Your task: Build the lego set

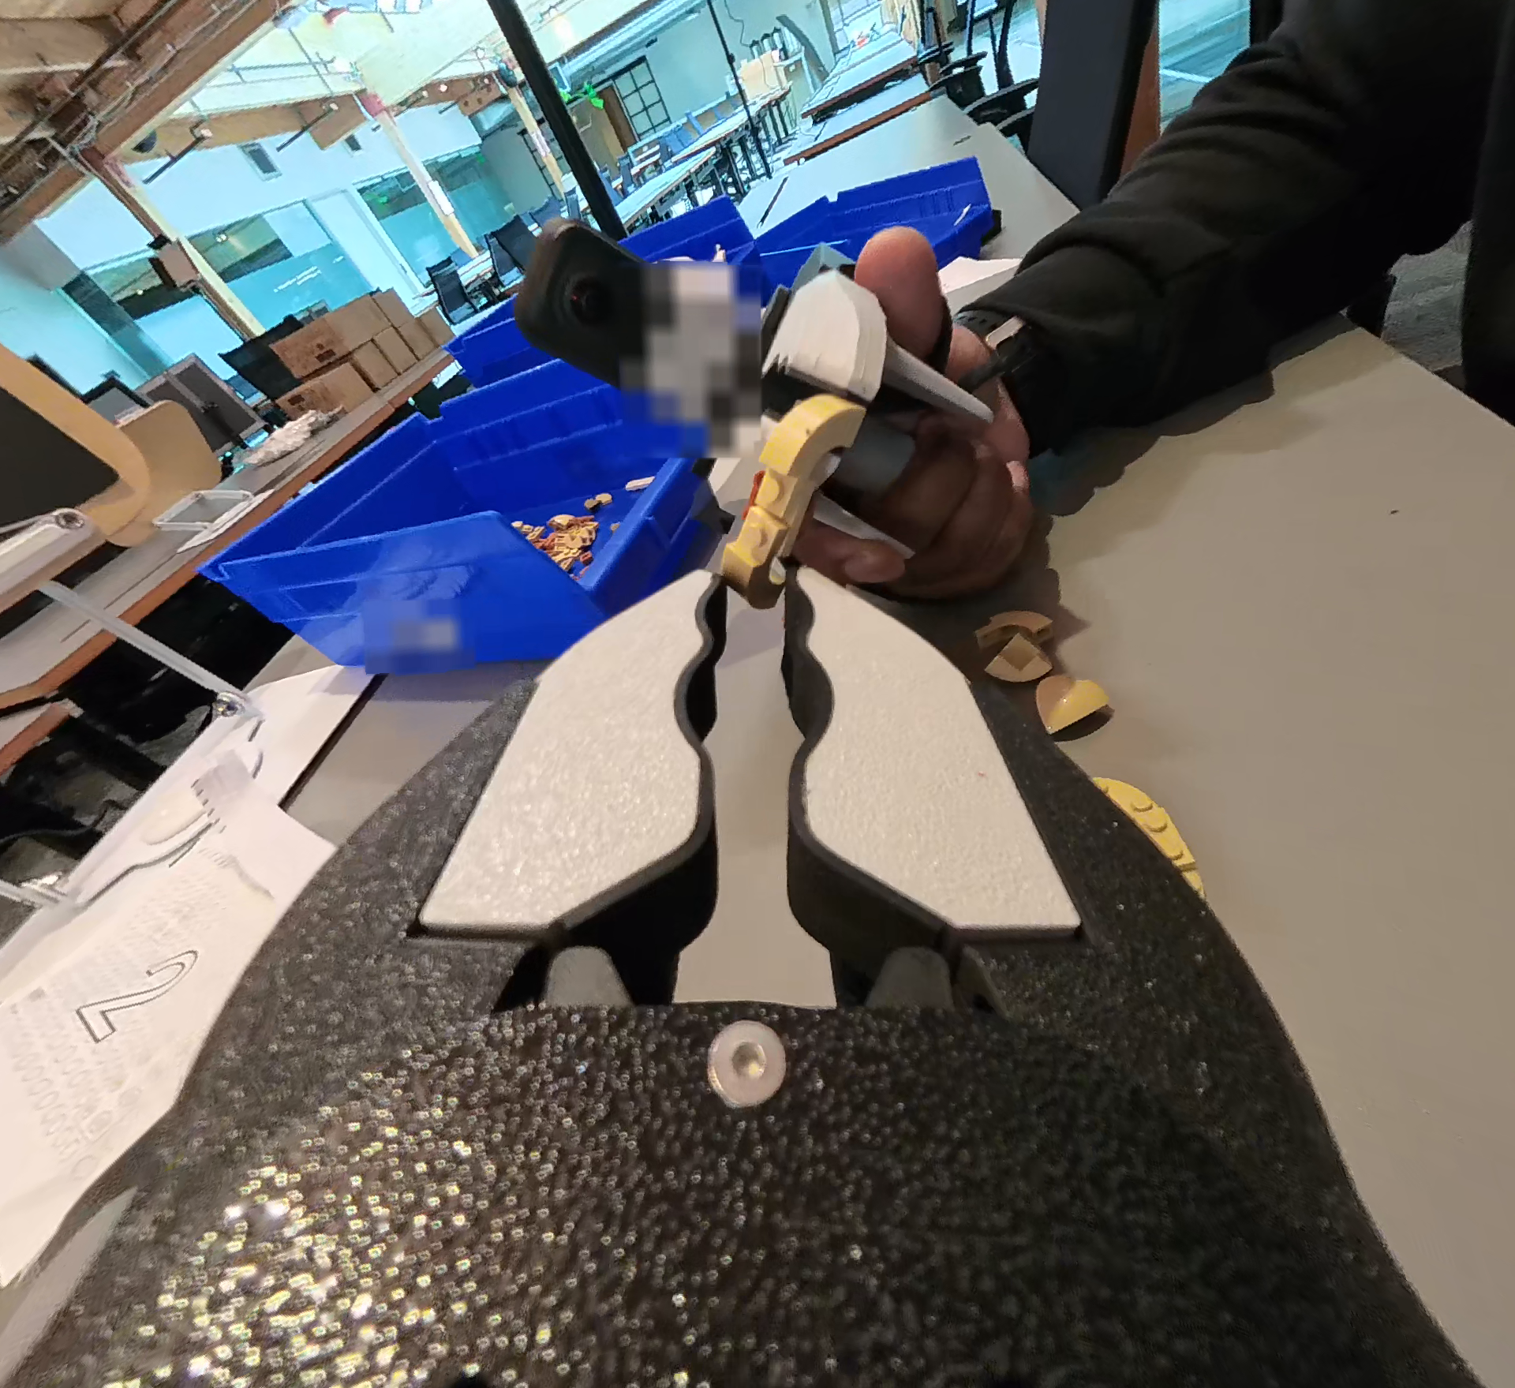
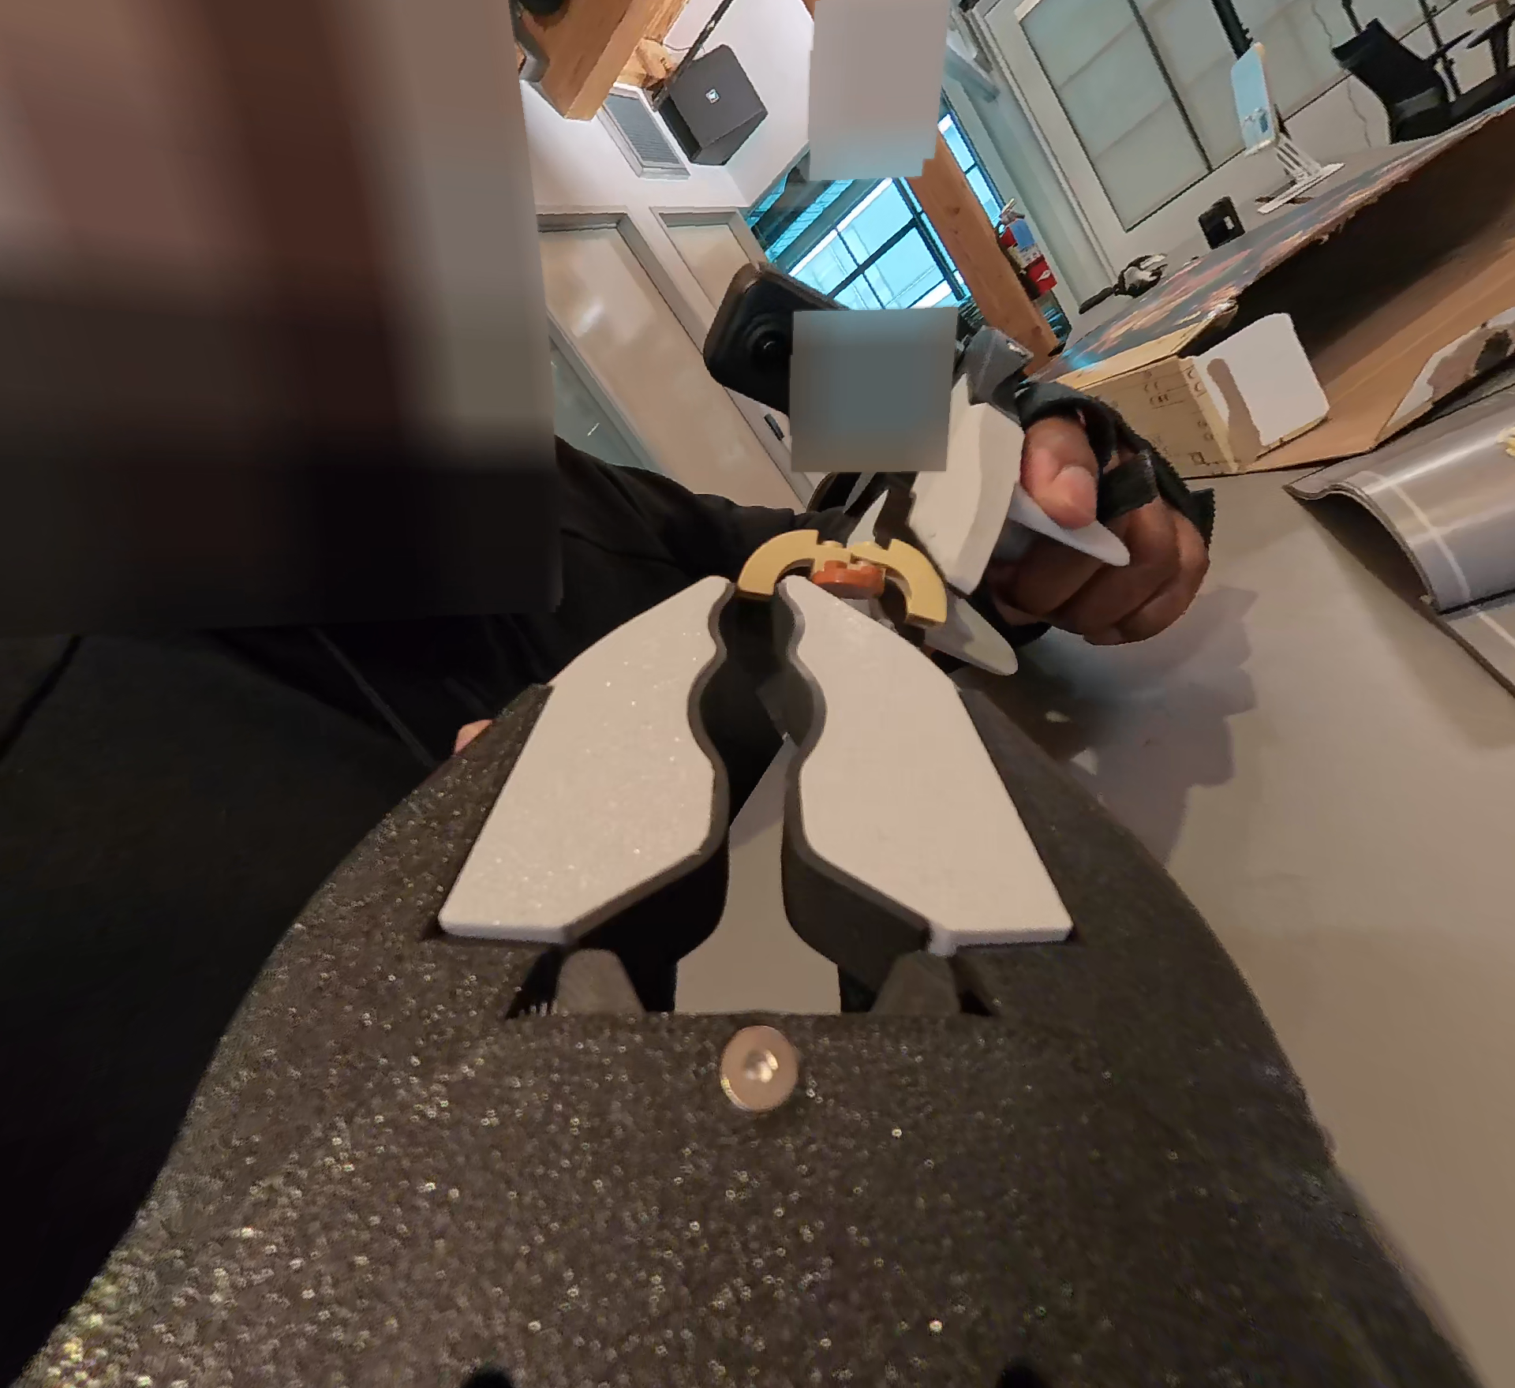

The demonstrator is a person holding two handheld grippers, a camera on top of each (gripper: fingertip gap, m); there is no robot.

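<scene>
A tan arch-shaped lego assembly (image 1: 791, 488) with a small orange-brown piece on it is held in the air between both grippers. My left gripper (image 1: 754, 584) is shut on its lower end. The right gripper (image 1: 812, 480), in a person's hand, grips its upper end. In the right wrist view the arch (image 2: 902, 566) and its orange-brown piece (image 2: 844, 574) sit just past my right gripper (image 2: 758, 593), which is shut on the arch's left end. The left gripper (image 2: 910, 582), in a gloved hand, holds the right end.
Loose tan pieces (image 1: 1016, 644) and a yellow piece (image 1: 1148, 832) lie on the grey table (image 1: 1271, 652). Blue bins (image 1: 393, 594) hold small tan and brown pieces (image 1: 566, 535). Printed sheets (image 1: 123, 980) lie at left. A booklet (image 2: 1426, 529) and cardboard boxes (image 2: 1172, 406) lie at right. Only a small space, under 4 cm, lies between the two pairs of fingers.
</scene>
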